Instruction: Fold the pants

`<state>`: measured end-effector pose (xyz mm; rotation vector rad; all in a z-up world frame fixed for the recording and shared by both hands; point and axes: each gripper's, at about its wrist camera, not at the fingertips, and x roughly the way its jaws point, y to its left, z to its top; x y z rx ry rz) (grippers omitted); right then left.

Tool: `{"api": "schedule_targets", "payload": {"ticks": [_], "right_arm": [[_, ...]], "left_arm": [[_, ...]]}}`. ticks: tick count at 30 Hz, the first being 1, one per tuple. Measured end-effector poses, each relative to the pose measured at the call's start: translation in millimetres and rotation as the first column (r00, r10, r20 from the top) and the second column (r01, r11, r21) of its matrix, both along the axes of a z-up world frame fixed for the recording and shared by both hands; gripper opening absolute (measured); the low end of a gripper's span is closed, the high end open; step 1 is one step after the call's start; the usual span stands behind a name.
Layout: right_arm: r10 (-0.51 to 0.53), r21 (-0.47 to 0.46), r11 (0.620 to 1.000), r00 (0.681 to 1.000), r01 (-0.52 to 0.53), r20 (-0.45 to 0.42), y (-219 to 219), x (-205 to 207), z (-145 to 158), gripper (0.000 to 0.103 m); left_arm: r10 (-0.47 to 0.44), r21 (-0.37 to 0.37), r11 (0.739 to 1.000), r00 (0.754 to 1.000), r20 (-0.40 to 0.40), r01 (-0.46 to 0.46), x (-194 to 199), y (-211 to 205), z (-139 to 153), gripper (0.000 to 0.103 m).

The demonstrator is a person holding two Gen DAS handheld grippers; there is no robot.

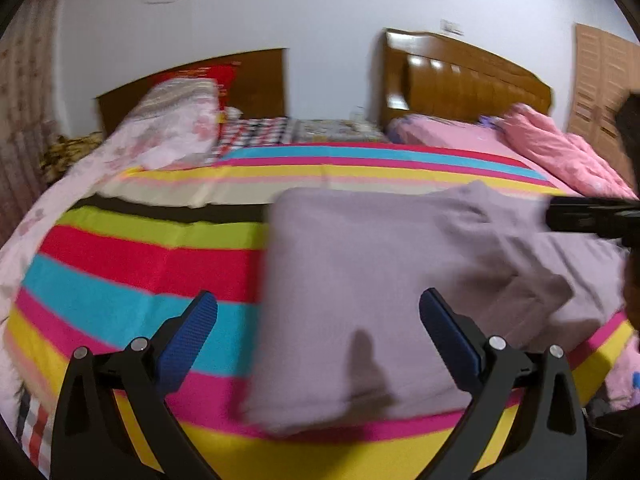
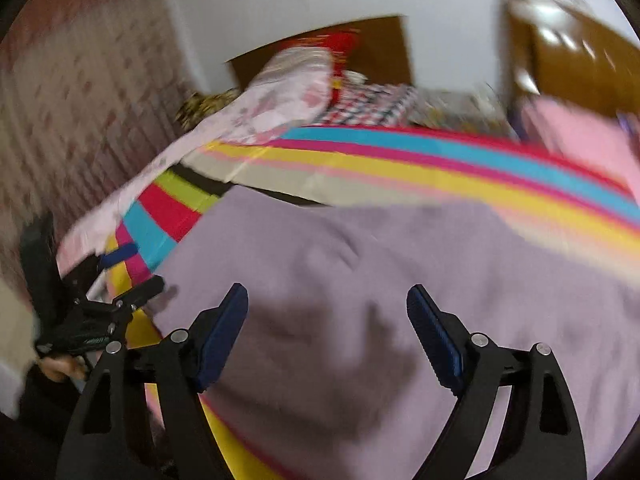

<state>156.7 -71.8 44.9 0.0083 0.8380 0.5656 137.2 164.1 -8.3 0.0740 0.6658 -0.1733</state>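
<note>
The lilac pants (image 1: 384,280) lie folded over on the striped bedsheet (image 1: 132,264), their left edge straight, with rumpled cloth toward the right. My left gripper (image 1: 318,314) is open and empty, just above the pants' near left part. In the right wrist view the pants (image 2: 400,288) fill the middle. My right gripper (image 2: 327,304) is open and empty above them. The left gripper also shows in the right wrist view (image 2: 120,276) at the pants' left edge. The right gripper's black body shows at the right edge of the left wrist view (image 1: 596,220).
A floral quilt (image 1: 168,128) and a checked cloth (image 1: 252,132) lie at the far left of the bed. A pink duvet (image 1: 560,148) lies at the far right. Wooden headboards (image 1: 472,76) stand against the wall. A patterned curtain (image 2: 60,120) hangs at the left.
</note>
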Motion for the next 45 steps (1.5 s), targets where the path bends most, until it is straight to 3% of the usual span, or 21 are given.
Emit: {"api": "schedule_targets", "payload": {"ticks": [4,5,8,9,11,14,17,19,20,21,23,25,32,34,36,39,42,45], "right_arm": [[0.089,-0.200,0.973,0.989,-0.111,-0.116,16,10,-50,0.085],[0.118,-0.208,0.970,0.991,-0.129,-0.063,12,3,-53,0.086],[0.119,-0.177,0.975,0.990,-0.131,-0.076,0,-1,-55,0.086],[0.121,-0.180,0.975,0.989,-0.133,-0.081,0,0,-54,0.086],[0.101,-0.184,0.976,0.991,-0.115,-0.085,0,3,-48,0.086],[0.086,-0.158,0.983,0.996,-0.091,-0.038,0,10,-31,0.087],[0.093,-0.147,0.984,0.995,-0.098,-0.038,9,21,-36,0.087],[0.119,-0.146,0.981,0.992,-0.126,-0.052,18,24,-47,0.087],[0.114,-0.199,0.972,0.992,-0.123,-0.054,23,24,-57,0.087],[0.116,-0.225,0.967,0.993,-0.121,-0.032,25,22,-60,0.088],[0.104,-0.193,0.975,0.994,-0.108,-0.028,20,20,-61,0.088],[0.104,-0.179,0.978,0.994,-0.108,-0.029,16,20,-62,0.088],[0.103,-0.168,0.980,0.994,-0.106,-0.028,15,21,-62,0.089],[0.089,-0.150,0.984,0.995,-0.094,-0.039,13,22,-54,0.088],[0.081,-0.121,0.989,0.997,-0.080,0.002,12,24,-38,0.088],[0.083,-0.148,0.986,0.996,-0.077,0.038,18,35,-31,0.088],[0.110,-0.212,0.970,0.993,-0.119,-0.053,25,51,-58,0.092],[0.114,-0.231,0.965,0.993,-0.119,-0.038,26,46,-56,0.093]], "left_arm": [[-0.089,0.070,0.993,0.991,-0.102,0.097,3,-26,-23,0.101],[-0.098,0.086,0.990,0.989,-0.110,0.108,1,-29,-30,0.101],[-0.111,-0.017,0.994,0.986,-0.128,0.110,0,-16,-33,0.101],[-0.109,-0.016,0.994,0.985,-0.134,0.108,2,-15,-30,0.101],[-0.095,-0.010,0.995,0.988,-0.122,0.094,4,-15,-15,0.101],[-0.166,-0.134,0.977,0.986,-0.009,0.164,10,-8,28,0.101],[-0.166,-0.167,0.972,0.986,-0.009,0.162,53,-6,48,0.101],[-0.189,-0.224,0.960,0.979,-0.073,0.169,97,-2,38,0.101],[-0.180,-0.234,0.960,0.978,-0.108,0.151,111,-1,30,0.101],[-0.186,-0.248,0.959,0.964,-0.188,0.136,134,1,12,0.101],[-0.193,-0.260,0.958,0.945,-0.265,0.123,157,6,-16,0.101],[-0.201,-0.296,0.946,0.954,-0.222,0.130,158,13,-24,0.101],[-0.193,-0.269,0.953,0.964,-0.180,0.141,146,9,-21,0.101],[-0.185,-0.257,0.957,0.966,-0.180,0.136,142,9,-20,0.101],[-0.178,-0.234,0.963,0.967,-0.182,0.133,143,5,-20,0.101],[-0.173,-0.210,0.969,0.966,-0.192,0.132,145,4,-21,0.101],[-0.170,-0.196,0.972,0.966,-0.194,0.131,145,2,-22,0.101],[-0.164,-0.178,0.975,0.966,-0.199,0.129,144,-1,-22,0.101]]}}
